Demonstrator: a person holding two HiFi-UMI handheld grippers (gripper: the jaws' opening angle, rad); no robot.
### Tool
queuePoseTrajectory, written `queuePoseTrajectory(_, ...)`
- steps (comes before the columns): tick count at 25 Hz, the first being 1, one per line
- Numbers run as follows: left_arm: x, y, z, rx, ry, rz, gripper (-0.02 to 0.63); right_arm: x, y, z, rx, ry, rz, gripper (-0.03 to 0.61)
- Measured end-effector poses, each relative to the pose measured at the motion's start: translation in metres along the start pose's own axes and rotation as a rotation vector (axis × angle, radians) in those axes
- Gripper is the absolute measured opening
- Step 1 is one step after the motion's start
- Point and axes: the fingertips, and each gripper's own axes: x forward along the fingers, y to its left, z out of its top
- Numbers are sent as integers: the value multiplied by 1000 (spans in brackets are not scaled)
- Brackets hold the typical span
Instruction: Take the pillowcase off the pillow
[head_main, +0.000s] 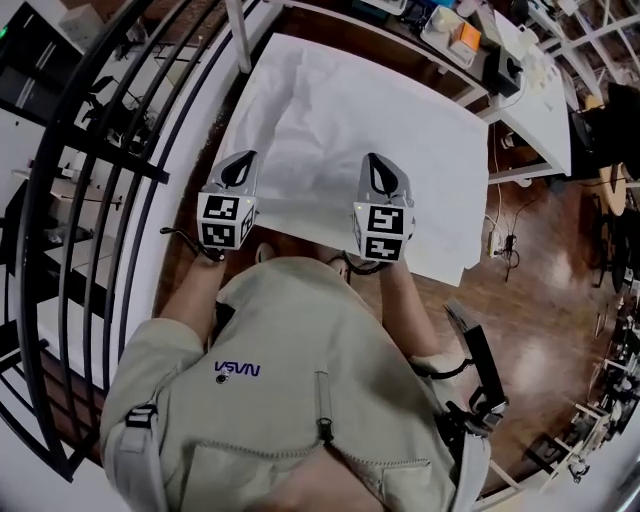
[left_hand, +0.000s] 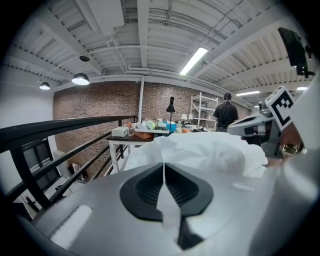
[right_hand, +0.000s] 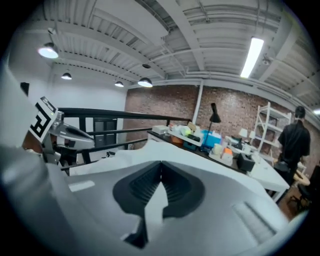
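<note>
A white pillow in its wrinkled white pillowcase (head_main: 320, 120) lies on the white table (head_main: 455, 190). Both grippers sit at its near edge, side by side. My left gripper (head_main: 240, 168) is shut, and the left gripper view shows a strip of white fabric (left_hand: 165, 205) pinched between its black pads (left_hand: 150, 187), with the bunched pillowcase (left_hand: 210, 152) just beyond. My right gripper (head_main: 380, 175) is also shut, with a fold of the same cloth (right_hand: 152, 200) caught between its pads (right_hand: 175, 187). Each gripper shows in the other's view: the right gripper (left_hand: 255, 127) and the left gripper (right_hand: 55, 129).
A black railing (head_main: 100, 200) runs along the left of the table. Behind it stands a bench cluttered with boxes (head_main: 455, 35), and a white desk (head_main: 540, 110) at the right. A person in dark clothes (left_hand: 226, 112) stands far off by shelving.
</note>
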Motion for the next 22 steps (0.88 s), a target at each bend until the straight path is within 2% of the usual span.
queuePoseTrajectory(4, 5, 3, -20, -32, 49, -71, 80, 21, 66, 11, -73, 8, 136, 41)
queuePoseTrajectory(6, 9, 6, -31, -26, 75, -89, 95, 30, 93, 10, -102, 27, 180, 66)
queuePoseTrajectory(11, 35, 18, -51, 7, 133, -124, 95, 52, 133, 8, -168, 77, 209, 145)
queuePoseTrajectory(15, 46, 4, -66, -20, 155, -240, 155, 63, 160, -12, -243, 163, 246, 186)
queuePoseTrajectory(19, 44, -20, -62, -77, 122, -366, 150, 73, 161, -36, -301, 260, 229, 189)
queuePoseTrajectory(20, 41, -26, -63, -93, 121, -404, 123, 73, 159, -42, -312, 276, 220, 185)
queuePoseTrajectory(22, 37, -40, -66, -120, 123, -481, 114, 71, 159, -50, -334, 295, 204, 130)
